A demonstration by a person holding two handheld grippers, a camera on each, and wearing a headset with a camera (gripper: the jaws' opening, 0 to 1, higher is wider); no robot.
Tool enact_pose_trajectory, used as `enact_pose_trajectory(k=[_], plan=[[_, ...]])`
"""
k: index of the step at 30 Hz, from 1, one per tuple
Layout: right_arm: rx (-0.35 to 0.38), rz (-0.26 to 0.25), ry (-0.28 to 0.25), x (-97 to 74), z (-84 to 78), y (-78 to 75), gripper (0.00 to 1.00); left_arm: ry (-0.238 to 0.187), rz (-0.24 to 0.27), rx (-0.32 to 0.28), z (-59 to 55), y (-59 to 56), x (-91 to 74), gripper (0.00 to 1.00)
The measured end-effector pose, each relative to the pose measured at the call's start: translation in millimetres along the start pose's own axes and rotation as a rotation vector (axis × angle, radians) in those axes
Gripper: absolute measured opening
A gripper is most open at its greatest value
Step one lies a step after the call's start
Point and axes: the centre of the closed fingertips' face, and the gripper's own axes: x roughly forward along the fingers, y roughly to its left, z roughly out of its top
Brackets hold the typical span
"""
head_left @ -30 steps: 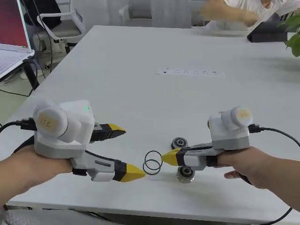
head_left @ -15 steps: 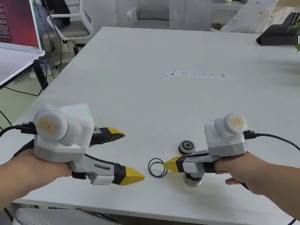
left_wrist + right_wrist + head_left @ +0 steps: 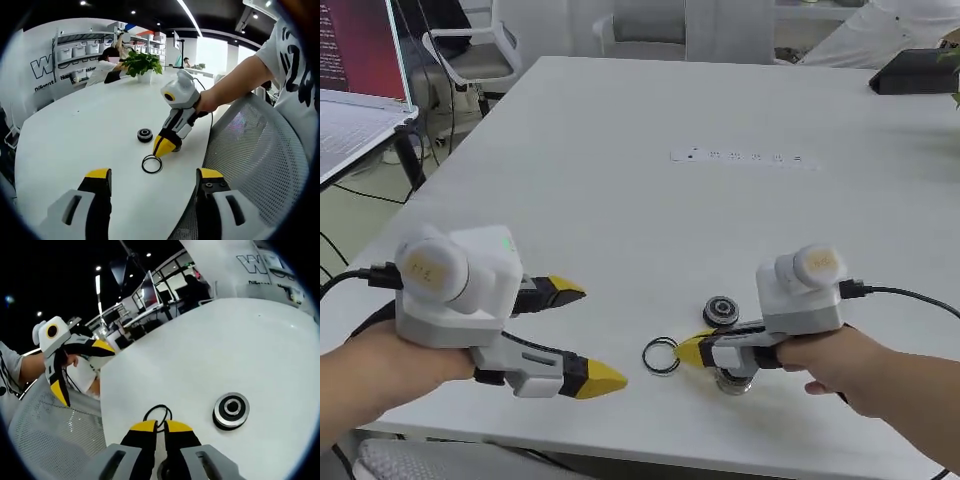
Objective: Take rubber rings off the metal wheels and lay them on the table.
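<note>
Thin black rubber rings (image 3: 660,356) lie overlapped on the white table (image 3: 650,220), between the two grippers. My right gripper (image 3: 688,348) has its yellow tips shut, pinching the near edge of a rubber ring (image 3: 157,414). One metal wheel (image 3: 721,310) sits just beyond that gripper, and a second wheel (image 3: 730,382) is partly hidden beneath it. My left gripper (image 3: 601,334) hovers open to the left of the rings, nothing between its fingers. In the left gripper view the rings (image 3: 152,164) lie ahead of the open left gripper (image 3: 154,175), with the right gripper (image 3: 163,146) touching them.
A white power strip (image 3: 742,157) lies mid-table. An open laptop (image 3: 350,95) stands at the far left, with an office chair (image 3: 470,50) behind it. A dark case (image 3: 920,72) rests at the far right corner. A mesh chair back (image 3: 250,165) borders the table's near edge.
The head camera has shifted. Grippers and wheels hold their places. The ring loops at the right gripper's tips overlap more than before.
</note>
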Motion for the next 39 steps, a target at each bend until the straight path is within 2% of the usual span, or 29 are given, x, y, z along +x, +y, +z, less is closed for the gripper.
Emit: enact_pose_trajectory(k=[6, 10, 21, 28, 31, 39], plan=[[-0.017, -0.02, -0.012, -3.2, 2.0, -1.7, 0.12, 0.005, 0.003, -0.002, -2.0, 0.4, -2.3, 0.66], [-0.015, -0.018, -0.031, -8.5, 6.9, -0.6, 0.15, 0.006, 0.003, -0.001, -1.1, -0.4, -3.3, 0.66], [-0.01, -0.001, -0.121, -30.6, 27.7, 3.0, 0.19, -0.006, -0.01, 0.017, 13.1, -3.1, 2.2, 0.65], [-0.016, -0.003, -0.161, -48.9, 34.1, 5.6, 0.21, -0.011, -0.029, 0.038, 25.0, -4.0, 14.1, 0.65], [-0.02, -0.009, -0.175, -57.0, 34.9, 3.0, 0.22, -0.01, -0.04, 0.048, 29.4, -4.8, 19.7, 0.65], [-0.021, -0.036, -0.195, -76.6, 27.6, -17.8, 0.24, -0.004, -0.075, 0.065, 40.9, -7.9, 39.3, 0.63]])
